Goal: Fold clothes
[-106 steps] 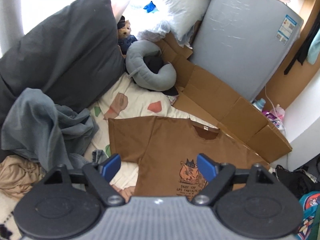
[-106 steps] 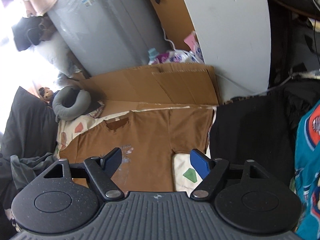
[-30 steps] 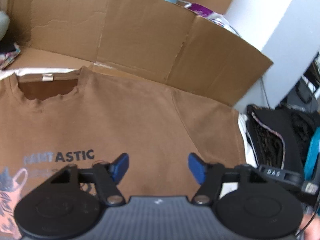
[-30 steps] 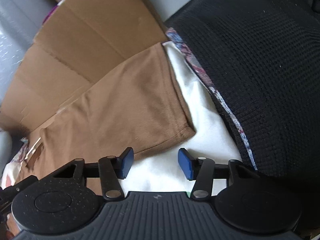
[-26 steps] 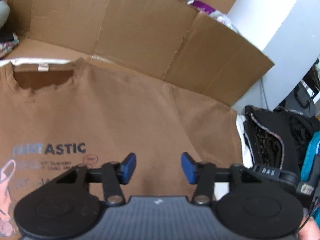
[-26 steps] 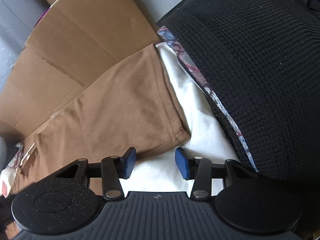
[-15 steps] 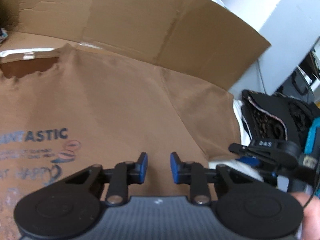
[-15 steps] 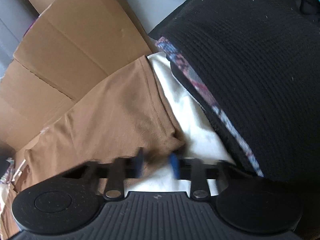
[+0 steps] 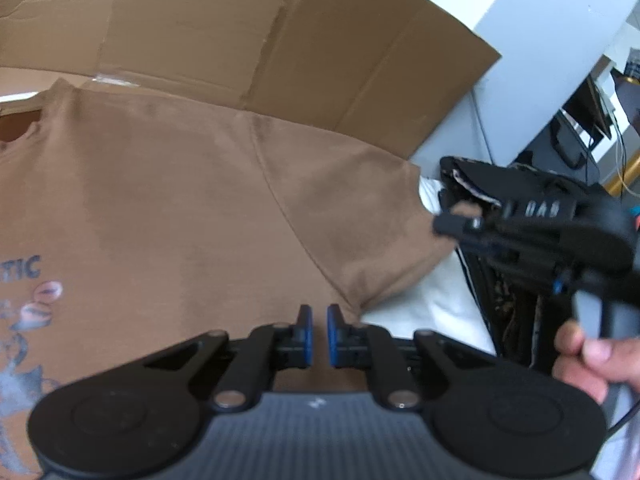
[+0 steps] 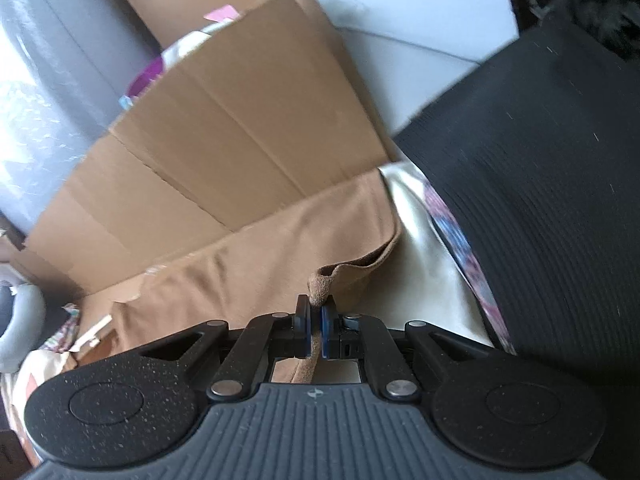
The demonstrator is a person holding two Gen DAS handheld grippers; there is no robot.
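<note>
The right tongs (image 10: pixel 315 314) are clamped on the hem of the brown T-shirt's (image 9: pixel 168 208) sleeve (image 10: pixel 320 280), a pinch of the soft knit standing up between the blue pads, with the sleeve edge lifted in a loose curl beside it. The left tongs (image 9: pixel 316 330) are closing, their pads nearly together over the shirt's side just below the armpit seam; whether they have fabric between them I cannot tell. In the left view the right tongs show again at the sleeve's tip, held by a hand (image 9: pixel 588 356).

The shirt lies flat on a white sheet (image 10: pixel 424 240), chest up, with a pale print and dark lettering (image 9: pixel 24 272) towards its left. Flattened corrugated cardboard (image 9: pixel 248 28) stands creased behind the shoulder line. To the right, a black ribbed knit cloth (image 10: pixel 540 168) with a patterned border lies just beside the sleeve. Beyond the cardboard are a white wall (image 9: pixel 532 52) and a grey plastic-wrapped block (image 10: pixel 60 68).
</note>
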